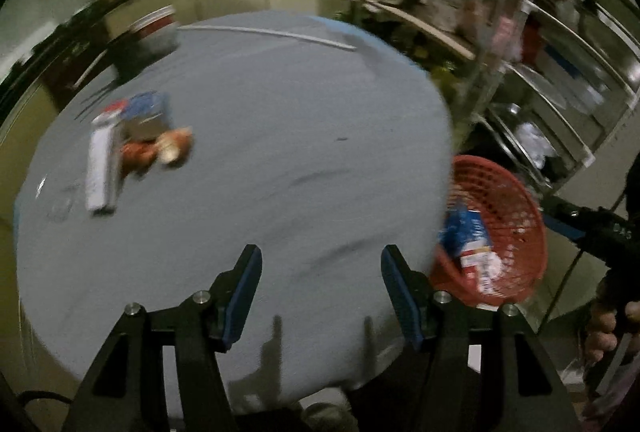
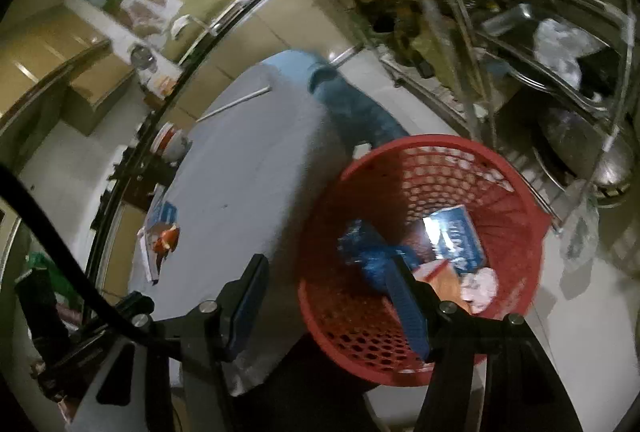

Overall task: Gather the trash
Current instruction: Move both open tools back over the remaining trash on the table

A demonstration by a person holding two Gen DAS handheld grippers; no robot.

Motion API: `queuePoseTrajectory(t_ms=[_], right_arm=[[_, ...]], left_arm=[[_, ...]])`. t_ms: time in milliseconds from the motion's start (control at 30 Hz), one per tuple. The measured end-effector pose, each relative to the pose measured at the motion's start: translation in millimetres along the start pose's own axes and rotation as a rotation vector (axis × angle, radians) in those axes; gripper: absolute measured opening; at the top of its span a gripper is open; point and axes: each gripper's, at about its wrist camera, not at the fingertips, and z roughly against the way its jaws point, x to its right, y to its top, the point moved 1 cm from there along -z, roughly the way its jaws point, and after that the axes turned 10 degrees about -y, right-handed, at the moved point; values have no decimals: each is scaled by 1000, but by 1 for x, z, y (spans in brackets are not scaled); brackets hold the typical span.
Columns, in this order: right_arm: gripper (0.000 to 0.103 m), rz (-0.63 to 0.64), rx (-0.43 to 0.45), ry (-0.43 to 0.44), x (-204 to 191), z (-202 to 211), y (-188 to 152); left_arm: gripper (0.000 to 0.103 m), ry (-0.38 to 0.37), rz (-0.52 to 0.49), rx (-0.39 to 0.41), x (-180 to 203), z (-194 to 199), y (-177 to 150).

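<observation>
Several wrappers (image 1: 136,136) lie heaped at the table's (image 1: 260,136) left side, well clear of my left gripper (image 1: 320,288), its fingers spread and empty over the grey cloth. Off the right edge sits the red basket (image 2: 516,192), trash (image 2: 456,240) inside, my right gripper (image 2: 328,296) released above its rim.

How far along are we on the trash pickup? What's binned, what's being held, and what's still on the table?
Partly done. The red basket beside the table already holds a blue box, a crumpled blue wrapper and some white paper. Nothing is in hand: the left gripper and right gripper are both open. Still left on the table: a pile of wrappers and a white stick at the far edge.
</observation>
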Motion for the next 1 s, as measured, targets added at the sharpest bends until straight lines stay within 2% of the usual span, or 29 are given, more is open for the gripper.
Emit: queuePoseTrajectory(t_ms=[233, 400, 600, 700, 800, 1000], right_arm=[[65, 99, 58, 39, -44, 4, -8], [65, 155, 37, 81, -78, 1, -15], [65, 248, 11, 143, -130, -3, -23], [65, 307, 6, 178, -160, -7, -26], [65, 363, -7, 197, -192, -16, -31], [65, 461, -43, 171, -234, -49, -38]], left_arm=[[63, 128, 132, 42, -67, 30, -25], [63, 212, 225, 102, -110, 56, -34], [66, 302, 267, 157, -142, 81, -42], [72, 326, 278, 175, -153, 86, -45], [72, 336, 270, 168, -161, 84, -43], [73, 299, 291, 148, -187, 68, -31]])
